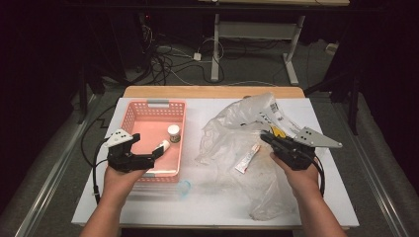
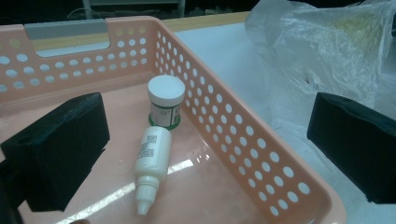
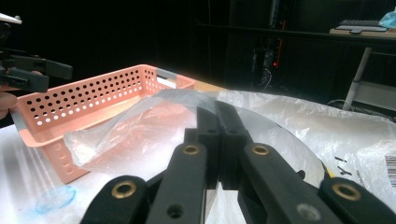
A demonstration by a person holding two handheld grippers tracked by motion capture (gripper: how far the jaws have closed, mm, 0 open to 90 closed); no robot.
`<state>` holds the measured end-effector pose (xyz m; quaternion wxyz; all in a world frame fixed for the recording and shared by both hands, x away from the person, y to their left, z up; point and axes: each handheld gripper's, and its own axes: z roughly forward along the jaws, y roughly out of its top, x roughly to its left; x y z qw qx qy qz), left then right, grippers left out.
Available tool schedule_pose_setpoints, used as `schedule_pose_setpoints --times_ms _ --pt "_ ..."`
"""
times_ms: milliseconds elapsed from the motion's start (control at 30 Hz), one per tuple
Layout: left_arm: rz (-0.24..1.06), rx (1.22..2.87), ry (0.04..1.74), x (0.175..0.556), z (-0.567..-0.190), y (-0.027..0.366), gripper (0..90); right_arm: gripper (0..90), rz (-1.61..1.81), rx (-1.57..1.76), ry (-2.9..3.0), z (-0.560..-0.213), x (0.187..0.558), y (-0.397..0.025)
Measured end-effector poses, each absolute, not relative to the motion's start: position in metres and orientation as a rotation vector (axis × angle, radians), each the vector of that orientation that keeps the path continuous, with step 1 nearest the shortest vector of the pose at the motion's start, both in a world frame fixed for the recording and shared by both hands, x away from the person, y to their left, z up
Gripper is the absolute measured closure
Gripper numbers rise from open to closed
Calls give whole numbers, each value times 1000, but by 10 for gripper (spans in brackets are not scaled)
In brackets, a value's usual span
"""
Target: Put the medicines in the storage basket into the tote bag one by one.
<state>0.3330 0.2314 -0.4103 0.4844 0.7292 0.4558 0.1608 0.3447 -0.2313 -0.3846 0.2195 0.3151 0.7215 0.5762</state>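
Dark floor and tangled cables ring a white table (image 1: 316, 207), where unpacking a clear plastic bag (image 1: 232, 133) into a pink basket (image 1: 129, 114) seems under way. At three o'clock the right gripper (image 1: 269, 137), jaws closed, pinches the bag's film, probably to keep its mouth up. At nine o'clock the left gripper (image 1: 159, 149) hangs wide open and empty over the basket. Inside lie a dropper bottle (image 2: 150, 164) and, at its twelve o'clock, a white-capped jar (image 2: 165, 101). A small tube (image 1: 247, 159) remains in the bag.

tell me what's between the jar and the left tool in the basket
A white dropper bottle lies on its side between the jar and the open left tool, inside the basket; the left gripper view shows it.
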Motion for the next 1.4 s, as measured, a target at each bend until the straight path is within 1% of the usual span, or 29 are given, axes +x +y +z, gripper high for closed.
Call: schedule_pose_setpoints --times_ms 367,967,1267,1400 --pt "422 1826 1088 357 -400 219 0 900 1595 866 1999 -385 346 -231" --pt "332 1868 1175 404 -416 218 0 900 1589 864 2006 -383 346 -233" --pt "299 1953 1235 420 -425 217 0 900 1591 854 2006 -383 346 -233" --pt "243 2018 1292 428 -431 216 2 900 1593 863 2004 -383 346 -233"
